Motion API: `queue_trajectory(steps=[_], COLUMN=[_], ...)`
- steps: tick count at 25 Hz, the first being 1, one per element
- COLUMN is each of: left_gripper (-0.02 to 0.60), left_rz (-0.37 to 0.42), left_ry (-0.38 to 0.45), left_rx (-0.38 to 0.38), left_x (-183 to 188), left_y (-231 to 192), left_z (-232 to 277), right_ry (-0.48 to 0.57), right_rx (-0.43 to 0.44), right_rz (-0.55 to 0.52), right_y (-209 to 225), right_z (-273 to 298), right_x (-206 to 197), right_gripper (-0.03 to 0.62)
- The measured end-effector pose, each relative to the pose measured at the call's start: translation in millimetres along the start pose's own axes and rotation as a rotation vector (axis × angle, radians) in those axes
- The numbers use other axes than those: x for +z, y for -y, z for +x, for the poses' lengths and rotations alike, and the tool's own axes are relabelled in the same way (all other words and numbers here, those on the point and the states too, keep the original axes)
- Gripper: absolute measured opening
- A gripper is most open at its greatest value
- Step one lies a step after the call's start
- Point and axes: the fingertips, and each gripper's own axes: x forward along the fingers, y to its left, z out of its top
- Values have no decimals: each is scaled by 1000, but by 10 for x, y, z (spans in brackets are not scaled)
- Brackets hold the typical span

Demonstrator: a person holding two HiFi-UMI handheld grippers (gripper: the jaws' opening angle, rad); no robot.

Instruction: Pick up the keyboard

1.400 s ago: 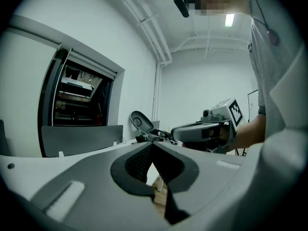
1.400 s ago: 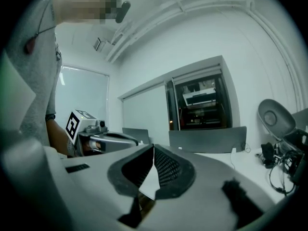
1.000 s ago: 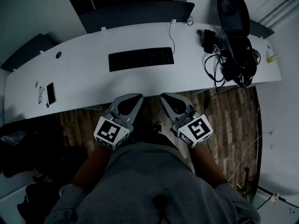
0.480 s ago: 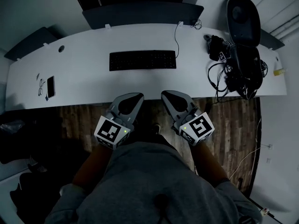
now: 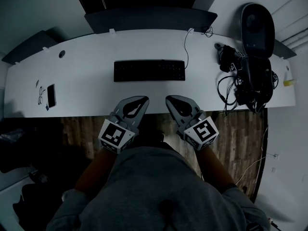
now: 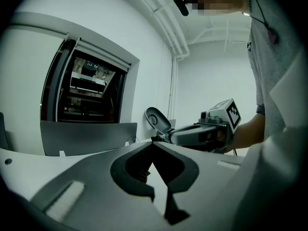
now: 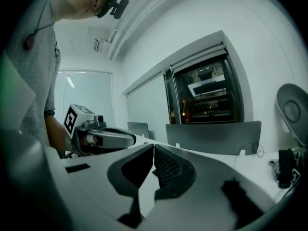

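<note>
Keyboard (image 5: pixel 149 70) lies centred on the worktop (image 5: pixel 96 93), left claw (image 5: pixel 143 99) and right claw (image 5: pixel 169 99) both shut and empty over the near edge, so I'd open them wide and take its short ends evenly.

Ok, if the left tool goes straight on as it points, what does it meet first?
Probably the keyboard, around its middle; the left tool aims there from the desk edge. Its height is unclear.
</note>
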Motion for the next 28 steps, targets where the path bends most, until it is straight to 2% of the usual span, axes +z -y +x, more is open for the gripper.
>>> queue_trajectory(steps=[18, 23, 28], left_gripper=[5, 5, 5], left_rz=[-62, -80, -113], left_ry=[-71, -103, -133], left_rx=[-34, -46, -19], left_x=[-218, -377, -502], left_y=[-1380, -1621, -1789], left_z=[425, 519, 611], right_ry=[-119, -133, -153], right_rx=[-66, -101, -114], right_rz=[15, 49, 85], right_y=[675, 875, 1051], right_z=[1217, 1383, 1436], right_x=[-60, -114, -196], right_gripper=[15, 15, 15])
